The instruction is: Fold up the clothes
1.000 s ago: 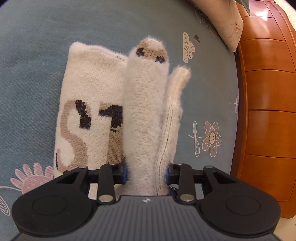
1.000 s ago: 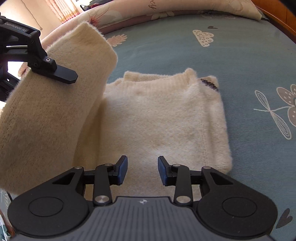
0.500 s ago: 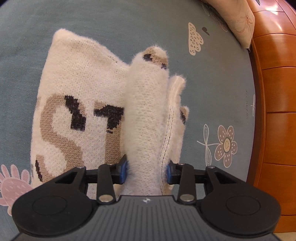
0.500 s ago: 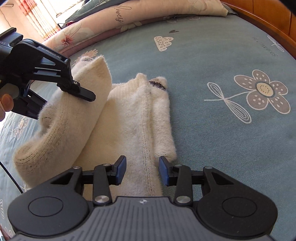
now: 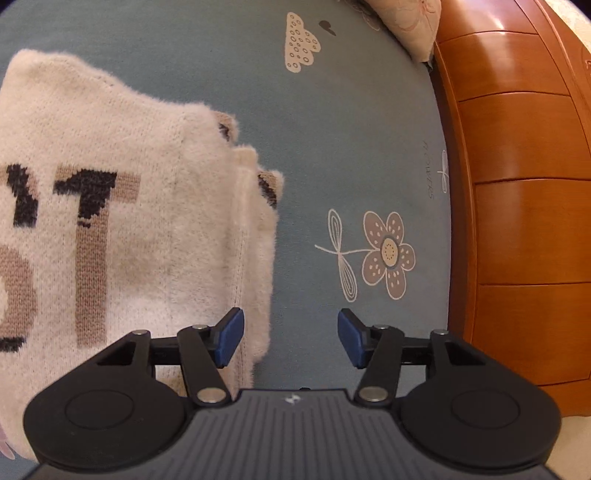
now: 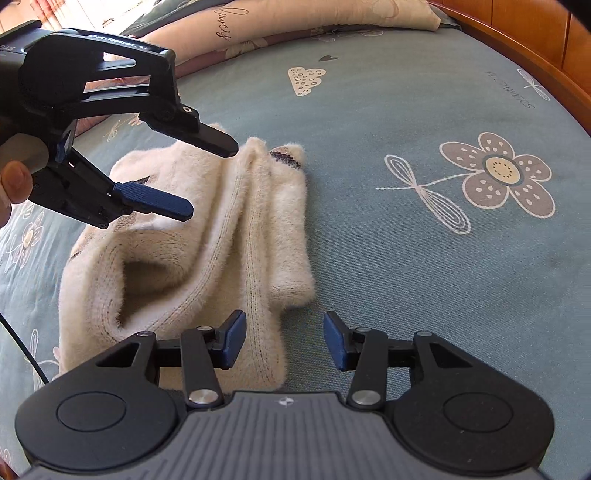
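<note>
While the bedsheet (image 6: 406,229) spreads beneath both tools, the folded cream sweater (image 6: 207,258) lies on it ahead and to the left of the right gripper (image 6: 283,341), its long axis running straight away from the claw toward the pillows (image 6: 314,18). The left gripper (image 5: 290,338) hangs just above the sweater's right edge and is judged the nearer. Both claws are released, jaws opening, with no fabric pinched between the blue pads (image 5: 231,338).
</note>
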A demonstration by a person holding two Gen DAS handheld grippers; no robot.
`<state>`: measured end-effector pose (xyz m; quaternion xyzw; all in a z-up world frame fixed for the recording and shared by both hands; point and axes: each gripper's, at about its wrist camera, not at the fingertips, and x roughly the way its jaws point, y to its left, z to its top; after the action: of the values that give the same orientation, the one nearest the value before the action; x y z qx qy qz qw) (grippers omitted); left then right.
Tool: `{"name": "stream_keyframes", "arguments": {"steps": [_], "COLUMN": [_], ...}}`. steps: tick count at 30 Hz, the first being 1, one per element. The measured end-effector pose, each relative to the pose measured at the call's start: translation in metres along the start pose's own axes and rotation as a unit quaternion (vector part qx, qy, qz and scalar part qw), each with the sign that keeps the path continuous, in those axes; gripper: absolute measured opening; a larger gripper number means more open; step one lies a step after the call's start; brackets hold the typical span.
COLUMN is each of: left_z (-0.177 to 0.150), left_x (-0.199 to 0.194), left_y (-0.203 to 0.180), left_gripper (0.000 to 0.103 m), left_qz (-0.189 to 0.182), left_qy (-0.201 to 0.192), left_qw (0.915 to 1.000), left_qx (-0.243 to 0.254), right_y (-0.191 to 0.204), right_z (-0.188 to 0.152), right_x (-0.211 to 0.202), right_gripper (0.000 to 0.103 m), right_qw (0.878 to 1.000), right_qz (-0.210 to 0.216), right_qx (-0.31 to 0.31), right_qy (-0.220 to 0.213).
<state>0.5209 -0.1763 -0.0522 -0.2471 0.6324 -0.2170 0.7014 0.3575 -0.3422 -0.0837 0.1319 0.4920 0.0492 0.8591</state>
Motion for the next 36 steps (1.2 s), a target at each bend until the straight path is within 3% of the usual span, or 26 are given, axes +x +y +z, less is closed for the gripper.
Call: {"name": "stream_keyframes", "arguments": {"steps": [3, 7, 10, 14, 19, 25, 28, 29, 32, 33, 36], "left_z": [-0.008, -0.021, -0.033, -0.049, -0.061, -0.062, -0.064, -0.064, -0.065, -0.066, -0.067], "left_x": [-0.026, -0.056, -0.072, -0.079, -0.075, -0.048, -0.042, -0.043, -0.048, -0.049, -0.053], "left_y": [-0.005, 0.003, 0.029, 0.062, 0.094, 0.092, 0.086, 0.087, 0.094, 0.095, 0.093], "left_gripper": [0.061, 0.064, 0.064, 0.065, 0.067, 0.089, 0.091, 0.09, 0.09, 0.09, 0.09], "left_qz": [0.02, 0.086, 0.142, 0.189, 0.191, 0.185, 0.192, 0.189, 0.174, 0.17, 0.167], "left_qy": [-0.038, -0.084, -0.1, -0.11, -0.114, -0.111, -0.113, -0.113, -0.115, -0.116, -0.12], "left_qw": [0.9957, 0.9754, 0.9615, 0.9528, 0.9542, 0.9526, 0.9483, 0.9488, 0.9516, 0.9519, 0.949], "left_qx": [0.082, 0.185, 0.213, 0.211, 0.2, 0.215, 0.226, 0.227, 0.226, 0.227, 0.239], "right_y": [-0.007, -0.017, -0.024, -0.017, 0.001, 0.019, 0.034, 0.041, 0.054, 0.055, 0.052], "right_z": [0.001, 0.003, 0.009, 0.018, 0.038, 0.069, 0.08, 0.084, 0.093, 0.096, 0.099], "right_x": [-0.007, -0.004, 0.007, 0.03, 0.061, 0.085, 0.088, 0.083, 0.057, 0.051, 0.066], "right_gripper": [0.059, 0.065, 0.071, 0.079, 0.081, 0.082, 0.082, 0.082, 0.082, 0.082, 0.072], "right_qw": [1.0, 0.992, 0.976, 0.958, 0.962, 0.965, 0.976, 0.983, 0.997, 0.997, 0.991], "right_qz": [0.017, 0.09, 0.161, 0.219, 0.213, 0.21, 0.178, 0.149, 0.078, 0.081, 0.13], "right_qx": [0.02, 0.084, 0.15, 0.184, 0.164, 0.139, 0.099, 0.073, 0.008, 0.008, 0.026], "right_qy": [-0.007, 0.001, 0.012, 0.034, 0.057, 0.072, 0.081, 0.077, 0.02, 0.005, 0.028]}}
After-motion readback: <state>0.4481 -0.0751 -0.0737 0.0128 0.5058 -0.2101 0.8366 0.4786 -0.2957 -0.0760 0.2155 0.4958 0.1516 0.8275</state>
